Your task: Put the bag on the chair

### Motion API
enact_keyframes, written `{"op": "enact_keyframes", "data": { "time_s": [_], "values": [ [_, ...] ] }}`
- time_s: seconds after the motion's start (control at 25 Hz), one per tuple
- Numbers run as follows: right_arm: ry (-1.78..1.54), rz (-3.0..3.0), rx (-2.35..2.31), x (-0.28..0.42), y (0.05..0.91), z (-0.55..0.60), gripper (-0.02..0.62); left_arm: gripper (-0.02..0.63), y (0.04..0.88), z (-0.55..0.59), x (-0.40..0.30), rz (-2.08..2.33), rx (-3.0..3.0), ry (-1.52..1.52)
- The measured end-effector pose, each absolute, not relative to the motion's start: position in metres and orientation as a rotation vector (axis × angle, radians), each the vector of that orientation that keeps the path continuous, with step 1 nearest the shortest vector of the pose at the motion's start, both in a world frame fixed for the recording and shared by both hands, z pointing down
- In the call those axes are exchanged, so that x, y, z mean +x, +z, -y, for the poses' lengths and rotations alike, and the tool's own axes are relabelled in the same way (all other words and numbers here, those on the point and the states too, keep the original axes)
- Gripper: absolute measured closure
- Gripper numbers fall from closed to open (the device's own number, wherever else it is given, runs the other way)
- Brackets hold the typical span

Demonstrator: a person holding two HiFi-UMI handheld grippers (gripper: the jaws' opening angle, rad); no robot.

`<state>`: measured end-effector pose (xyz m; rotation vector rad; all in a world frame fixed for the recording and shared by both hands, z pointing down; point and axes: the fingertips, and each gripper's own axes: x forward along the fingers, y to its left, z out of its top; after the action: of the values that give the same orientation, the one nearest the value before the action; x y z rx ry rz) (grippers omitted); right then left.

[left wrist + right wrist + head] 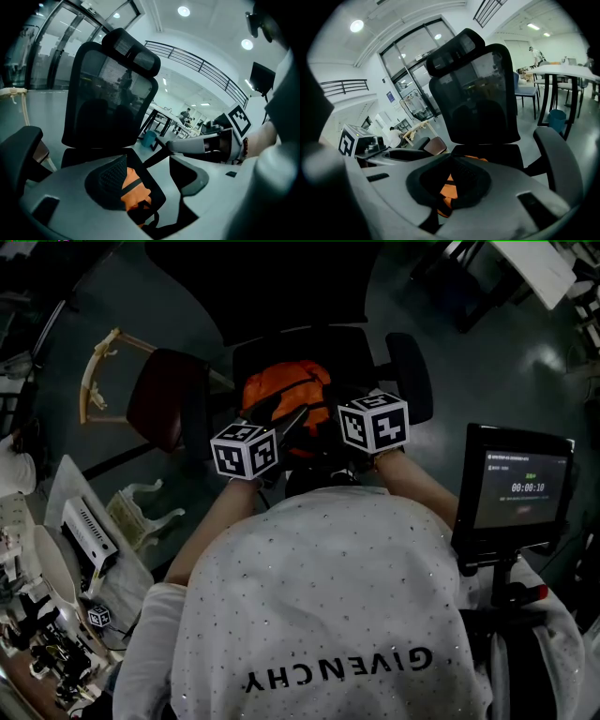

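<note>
Bag (286,392), orange with black straps, lies on the seat of the chair (361,348) at the upper centre of the head view. An armrest (410,371) is just to its right.

The left gripper (150,182) has its jaws spread wide. In its own view the orange fabric and a black strap show low in the gap, nearer the left pad, and neither pad presses on them.

The right gripper (449,182) has its jaws drawn close, with the tips almost meeting. Orange fabric and a dark strap fill the narrow slot between the pads. They seem to pinch the bag, though the dim view leaves the contact unsure.

In the head view the two grippers sit side by side at the near edge of the seat, the left one at the bag's lower left and the right one at its lower right.

In both gripper views the chair's mesh rises upright behind the bag.

A screen (520,486) on a stand sits at the right edge of the head view. A dark red stool (161,397) stands left of the chair.
</note>
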<state>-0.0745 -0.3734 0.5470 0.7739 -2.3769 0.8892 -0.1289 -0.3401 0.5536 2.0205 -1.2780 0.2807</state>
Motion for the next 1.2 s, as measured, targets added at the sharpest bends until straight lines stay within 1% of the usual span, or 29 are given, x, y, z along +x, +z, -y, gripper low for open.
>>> {"op": "enact_keyframes", "data": {
  "time_s": [0.16, 0.2, 0.28, 0.32, 0.48, 0.52, 0.6, 0.72, 0.96, 1.2],
  "values": [
    [0.871, 2.385, 0.754, -0.067, 0.543, 0.369, 0.594, 0.321, 0.552, 0.334, -0.125, 1.316, 2.0, 0.276],
    [0.864, 2.386, 0.745, -0.066, 0.545, 0.368, 0.594, 0.334, 0.553, 0.333, -0.127, 1.341, 1.992, 0.276],
    [0.844, 2.389, 0.722, -0.068, 0.549, 0.366, 0.594, 0.427, 0.555, 0.333, -0.137, 1.418, 1.965, 0.259],
    [0.833, 2.393, 0.708, -0.068, 0.549, 0.365, 0.594, 0.446, 0.553, 0.333, -0.143, 1.455, 1.948, 0.239],
    [0.813, 2.413, 0.665, -0.06, 0.531, 0.353, 0.594, 0.454, 0.533, 0.323, -0.147, 1.543, 1.866, 0.141],
    [0.81, 2.419, 0.656, -0.058, 0.527, 0.349, 0.594, 0.467, 0.529, 0.32, -0.148, 1.562, 1.839, 0.118],
    [0.798, 2.43, 0.632, -0.056, 0.524, 0.343, 0.594, 0.507, 0.525, 0.315, -0.15, 1.601, 1.801, 0.086],
    [0.775, 2.43, 0.593, -0.051, 0.527, 0.331, 0.594, 0.613, 0.524, 0.306, -0.151, 1.652, 1.765, 0.06],
    [0.77, 2.398, 0.552, -0.037, 0.542, 0.307, 0.594, 0.606, 0.53, 0.276, -0.147, 1.733, 1.712, 0.105],
    [0.821, 2.459, 0.594, -0.042, 0.529, 0.296, 0.595, 0.604, 0.524, 0.248, -0.142, 1.698, 1.721, 0.002]
  ]
}}
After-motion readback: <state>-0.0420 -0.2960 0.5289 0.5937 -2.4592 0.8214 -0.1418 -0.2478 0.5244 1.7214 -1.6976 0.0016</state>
